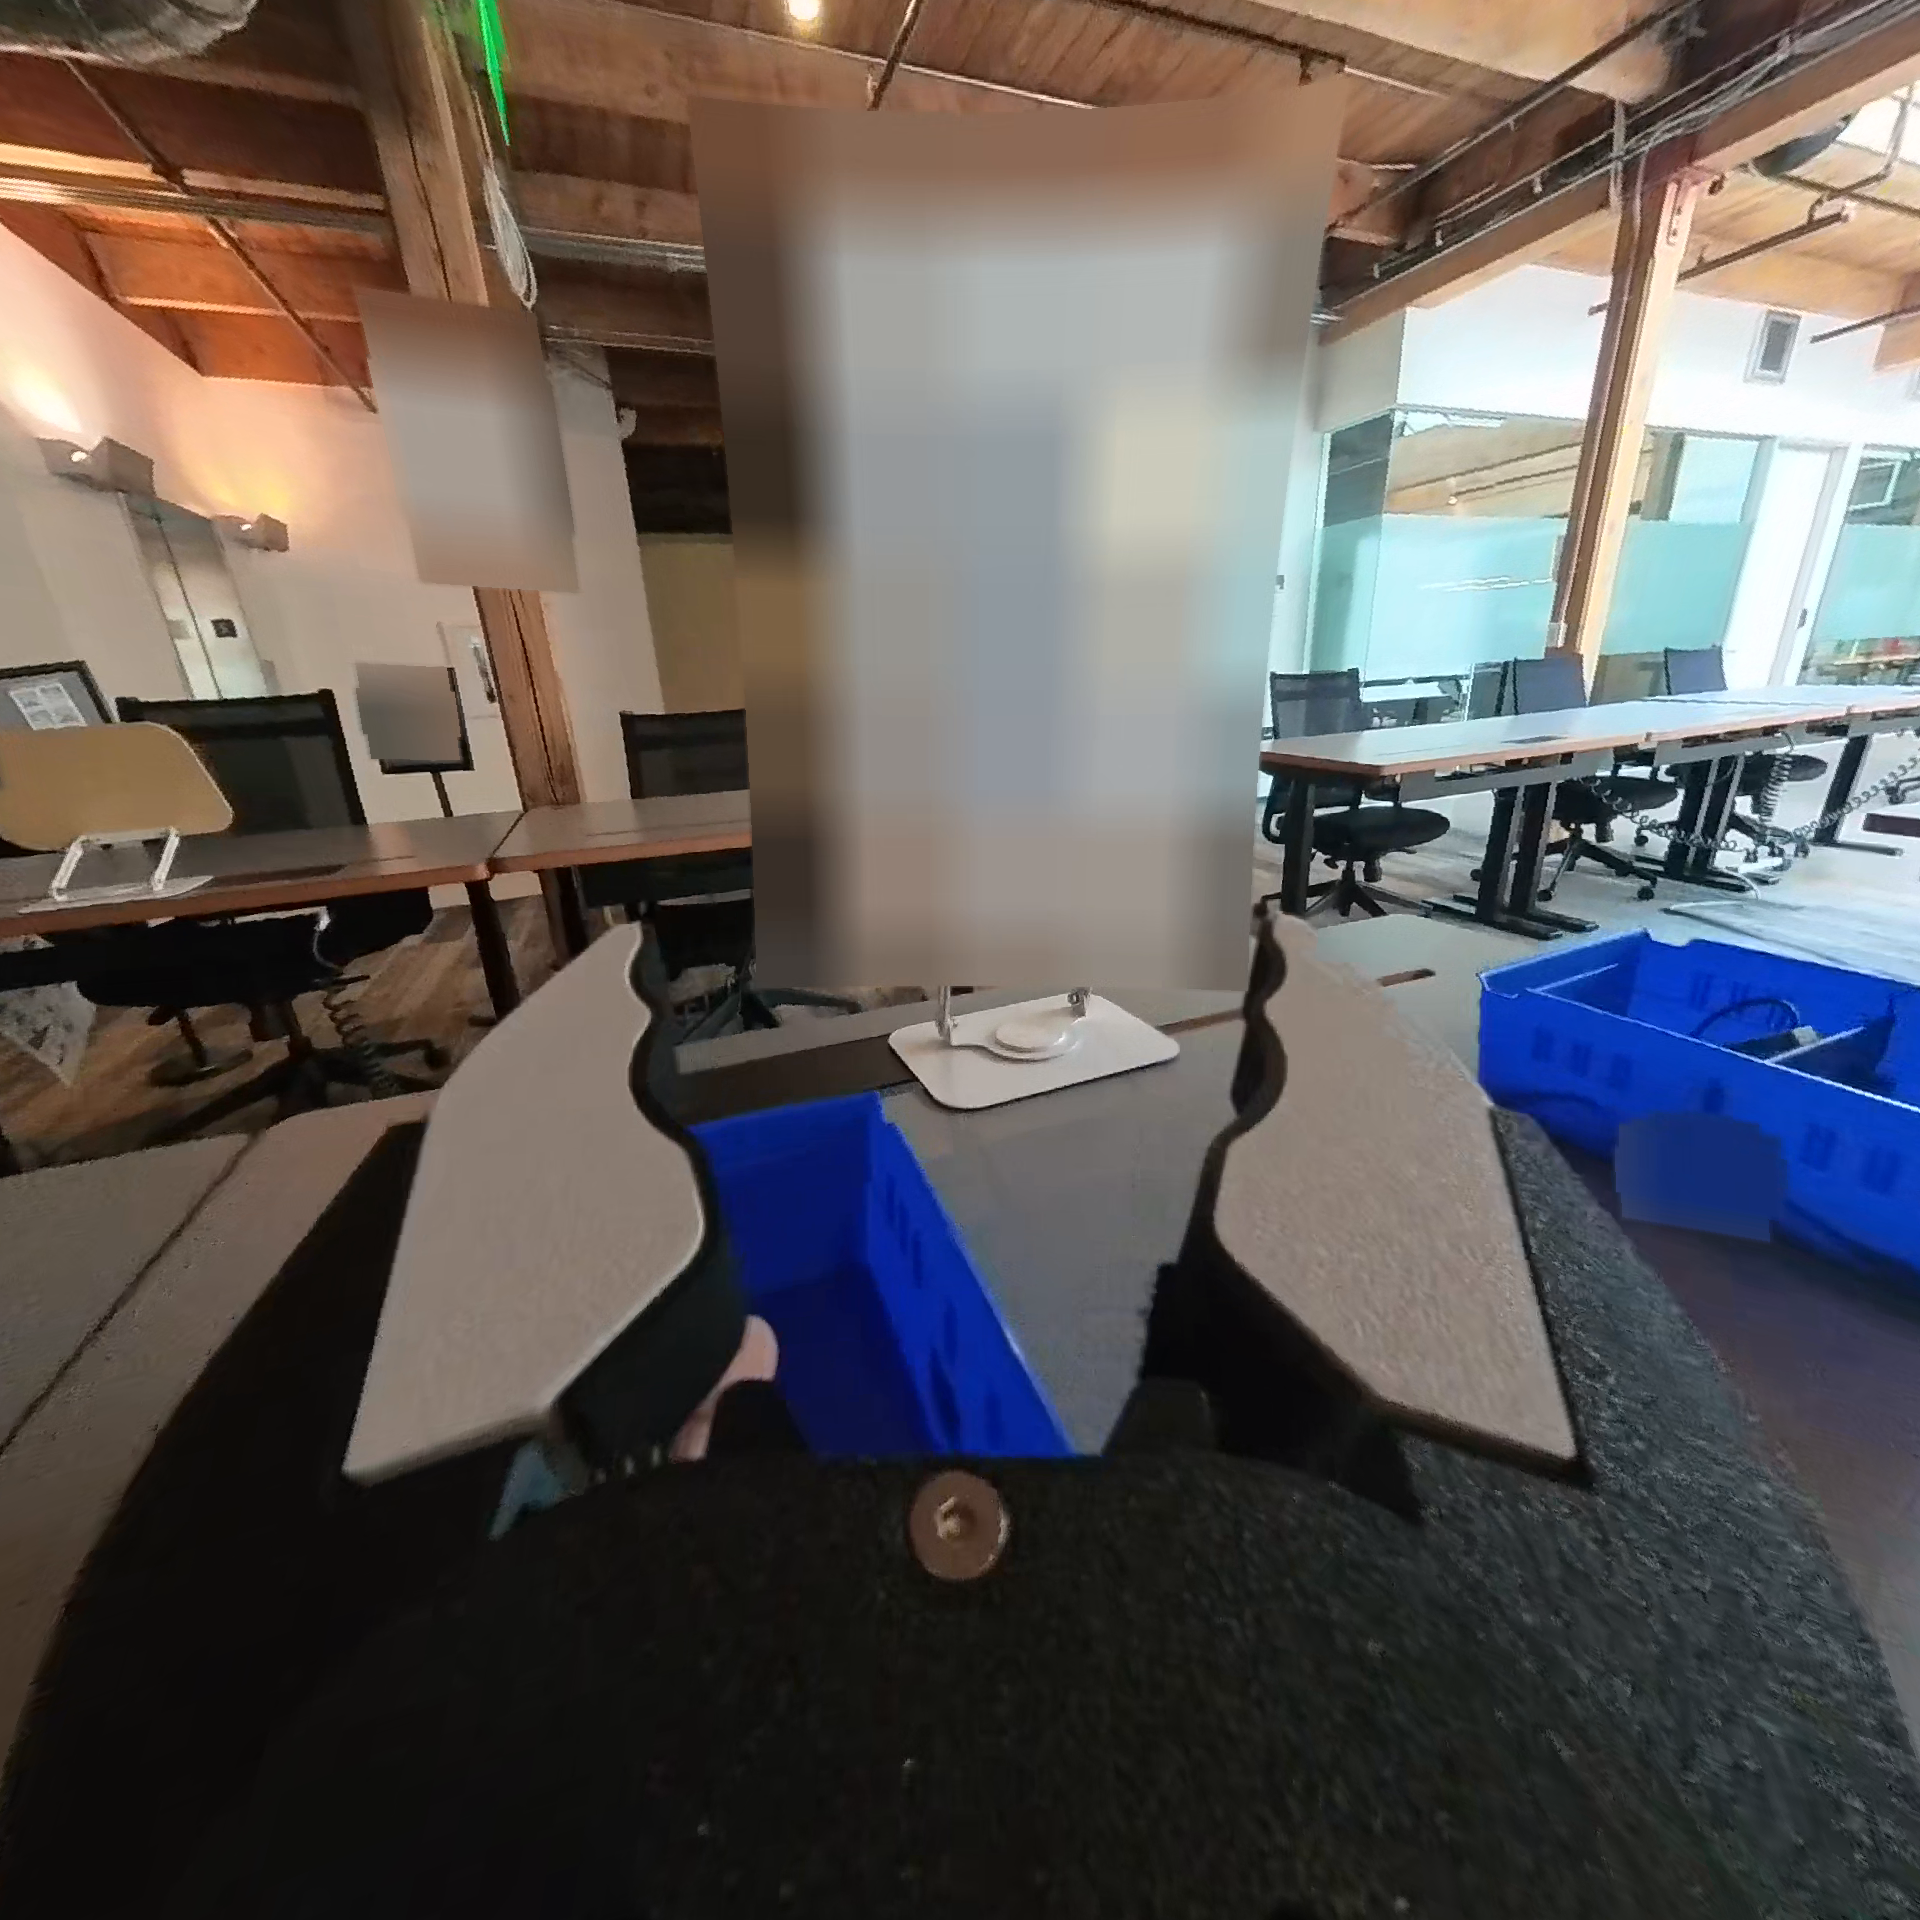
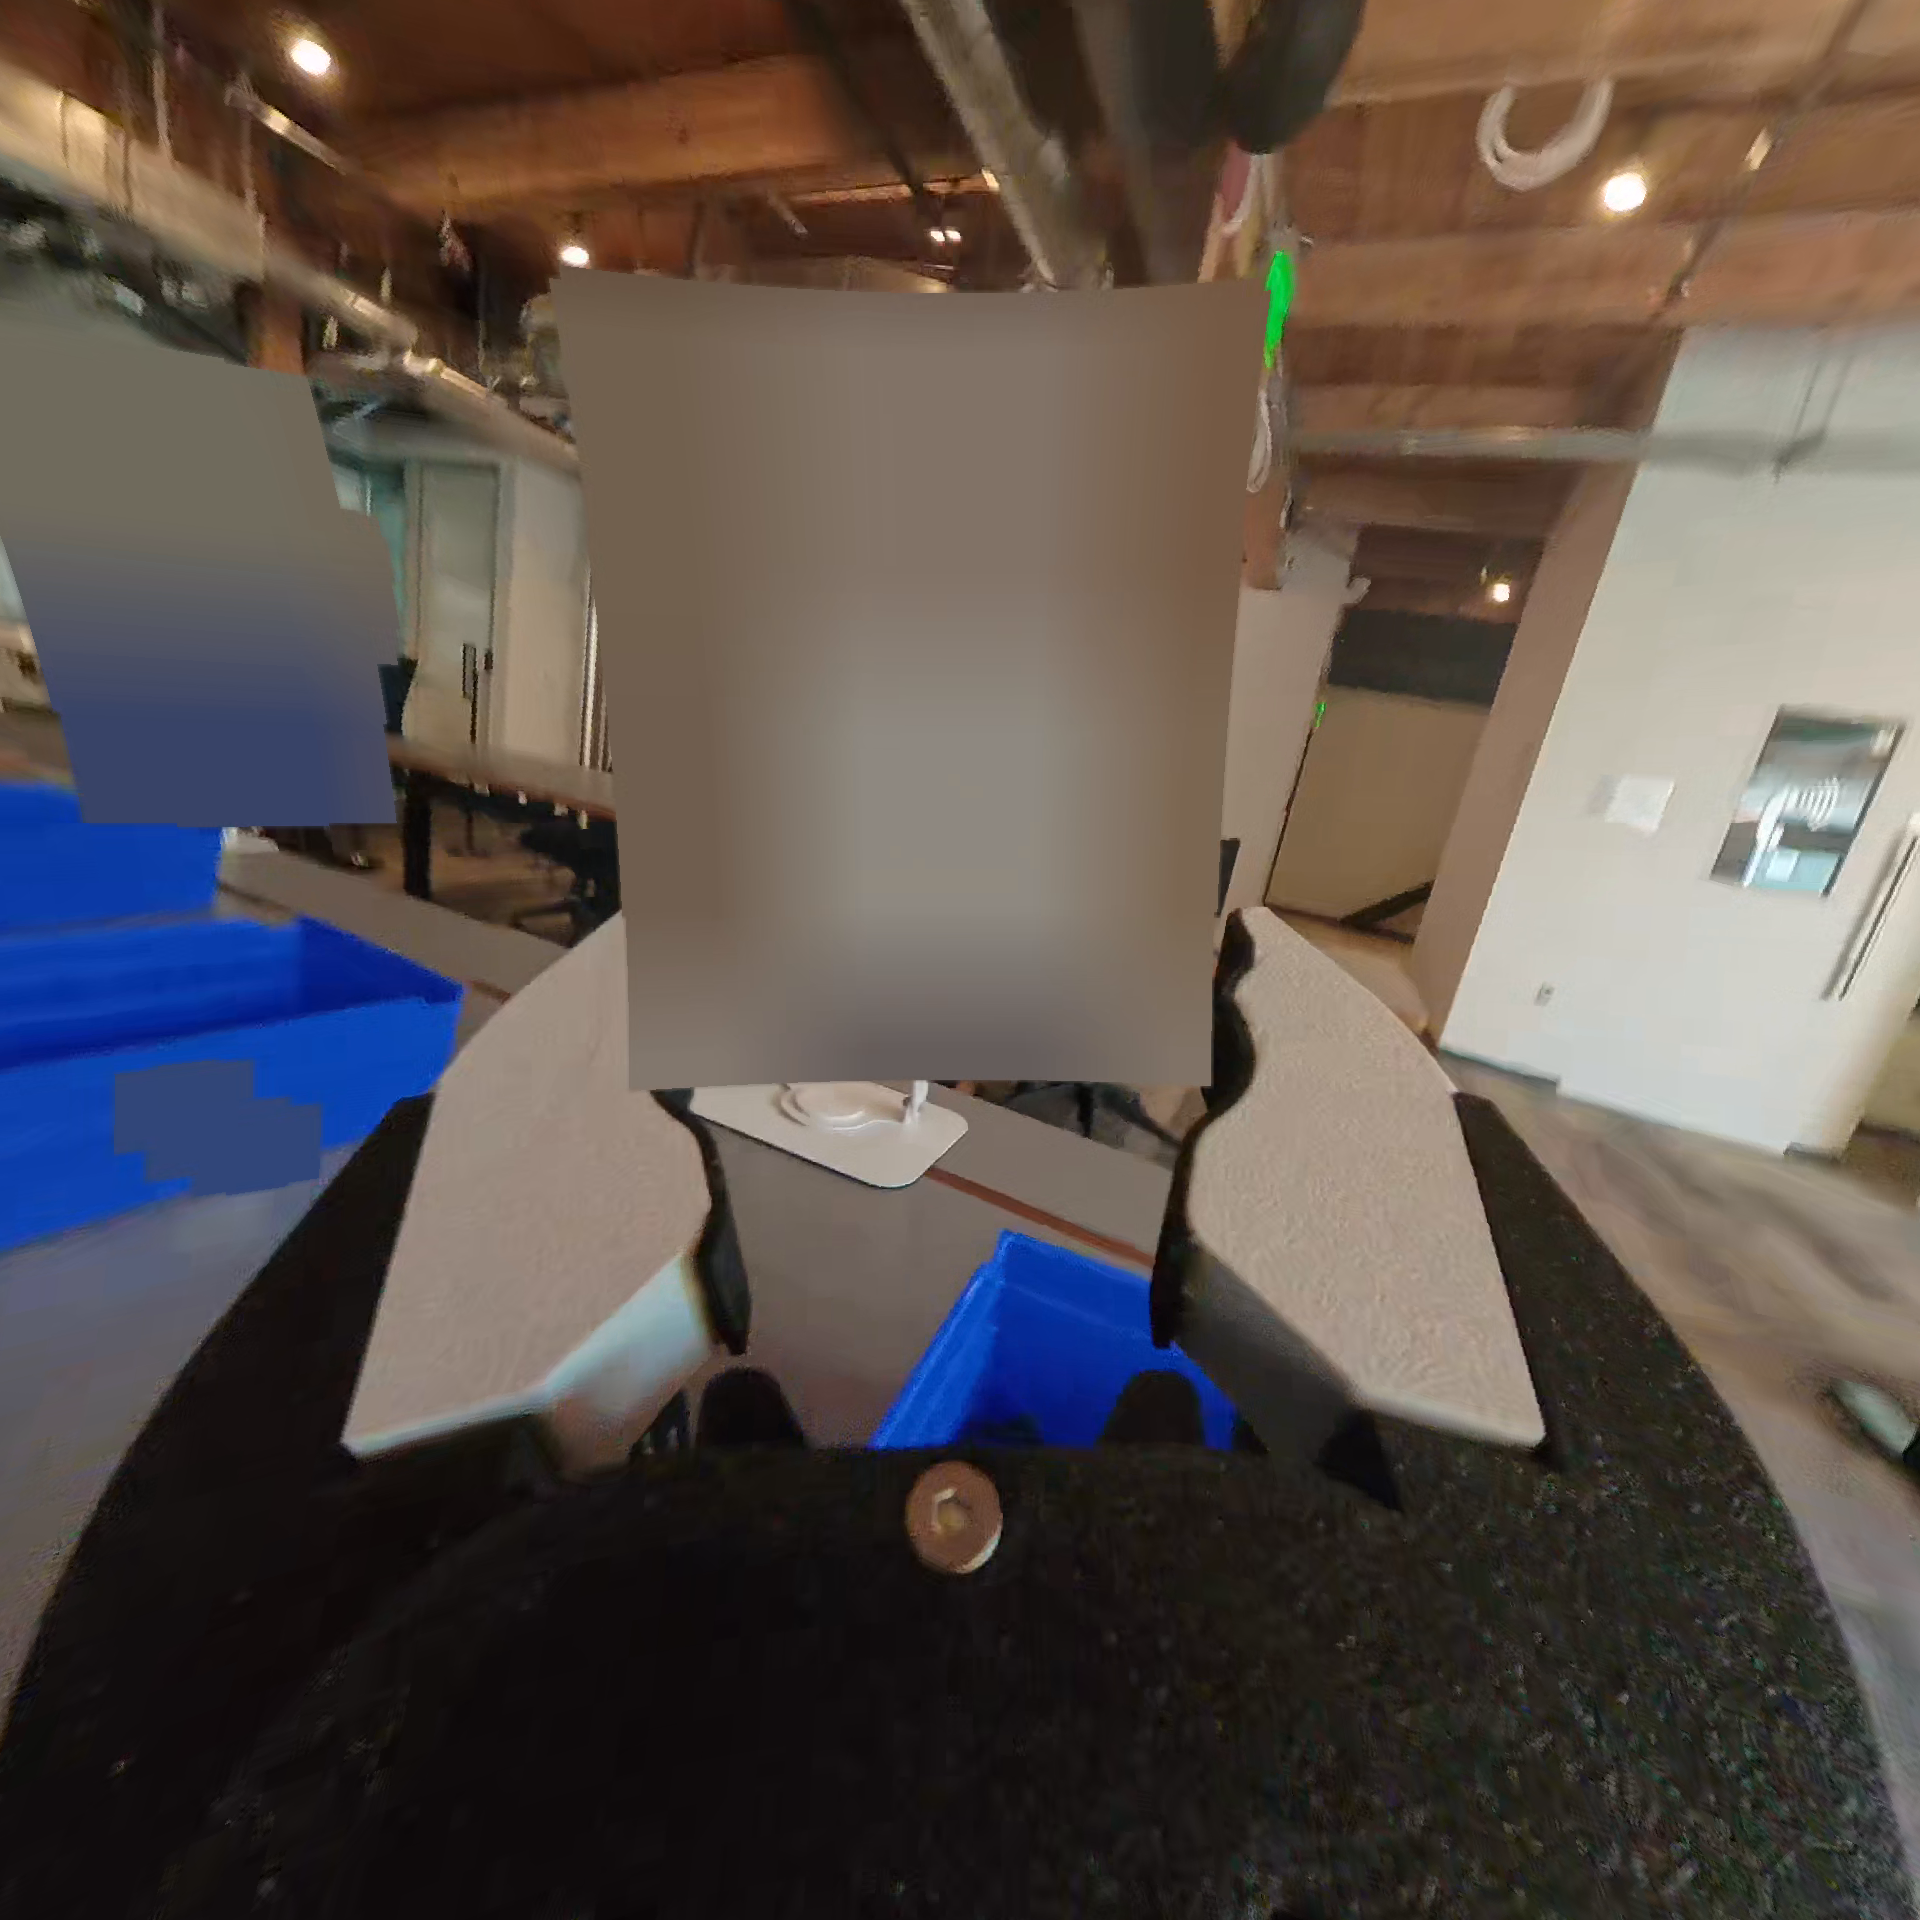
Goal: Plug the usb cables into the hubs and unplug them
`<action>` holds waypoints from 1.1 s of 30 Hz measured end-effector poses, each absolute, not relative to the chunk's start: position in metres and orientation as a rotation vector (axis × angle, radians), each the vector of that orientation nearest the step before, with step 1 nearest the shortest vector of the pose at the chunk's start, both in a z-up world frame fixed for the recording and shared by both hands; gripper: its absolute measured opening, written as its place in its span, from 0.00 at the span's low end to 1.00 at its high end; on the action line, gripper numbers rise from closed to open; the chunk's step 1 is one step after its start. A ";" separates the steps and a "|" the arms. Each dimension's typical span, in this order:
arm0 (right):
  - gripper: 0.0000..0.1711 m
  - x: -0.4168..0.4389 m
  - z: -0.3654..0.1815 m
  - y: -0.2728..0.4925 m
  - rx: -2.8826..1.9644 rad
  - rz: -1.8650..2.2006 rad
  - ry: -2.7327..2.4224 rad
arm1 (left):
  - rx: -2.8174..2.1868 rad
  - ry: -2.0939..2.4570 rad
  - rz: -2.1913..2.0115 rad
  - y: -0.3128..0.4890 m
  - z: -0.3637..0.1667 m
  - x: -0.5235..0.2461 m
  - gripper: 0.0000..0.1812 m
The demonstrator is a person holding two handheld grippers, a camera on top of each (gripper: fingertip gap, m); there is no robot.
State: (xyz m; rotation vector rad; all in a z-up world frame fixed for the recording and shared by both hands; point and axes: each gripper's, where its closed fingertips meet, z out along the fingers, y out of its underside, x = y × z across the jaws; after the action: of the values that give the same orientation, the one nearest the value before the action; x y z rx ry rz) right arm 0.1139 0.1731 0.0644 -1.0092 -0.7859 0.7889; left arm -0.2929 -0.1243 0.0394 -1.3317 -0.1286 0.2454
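While both tongs hang spread wide with nothing between them, the views differ a bit. Left tongs (image 1: 951, 997) have a blue bin (image 1: 894, 1278) right below the gap and a second blue bin (image 1: 1704, 1070) off to their right with a dark cable (image 1: 1756, 1023) inside. Right tongs (image 2: 935, 1029) only catch a bin corner (image 2: 1049, 1340). White stand base (image 1: 1034, 1044) sits straight ahead. Can't spot any hubs.
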 end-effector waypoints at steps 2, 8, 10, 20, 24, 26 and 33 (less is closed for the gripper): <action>0.57 0.121 0.054 0.177 -1.101 0.838 -0.747 | -1.356 -0.160 0.197 -0.109 0.035 -0.287 0.65; 0.53 0.129 0.004 0.199 -1.407 0.633 -0.839 | -1.653 -0.118 0.268 -0.062 -0.016 -0.274 0.63; 0.58 0.123 -0.022 0.198 -1.532 0.563 -0.951 | -1.728 -0.123 0.335 -0.054 -0.032 -0.279 0.65; 0.54 0.076 -0.123 0.179 -1.857 0.387 -1.345 | -2.117 -0.083 0.264 -0.031 -0.125 -0.286 0.59; 0.47 0.078 -0.145 0.181 -1.917 0.269 -1.424 | -2.197 -0.116 0.229 -0.031 -0.150 -0.294 0.52; 0.46 0.082 -0.155 0.183 -1.953 0.209 -1.447 | -2.230 -0.134 0.190 -0.030 -0.159 -0.293 0.48; 0.25 0.078 -0.172 0.177 -1.948 0.185 -1.568 | -2.272 -0.130 0.215 -0.031 -0.166 -0.292 0.32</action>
State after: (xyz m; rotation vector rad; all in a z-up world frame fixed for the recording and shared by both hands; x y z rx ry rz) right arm 0.0781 0.1769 -0.1716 -1.9477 -1.5677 0.1852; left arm -0.2918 -0.0309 -0.1657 -2.2720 -0.1300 0.2148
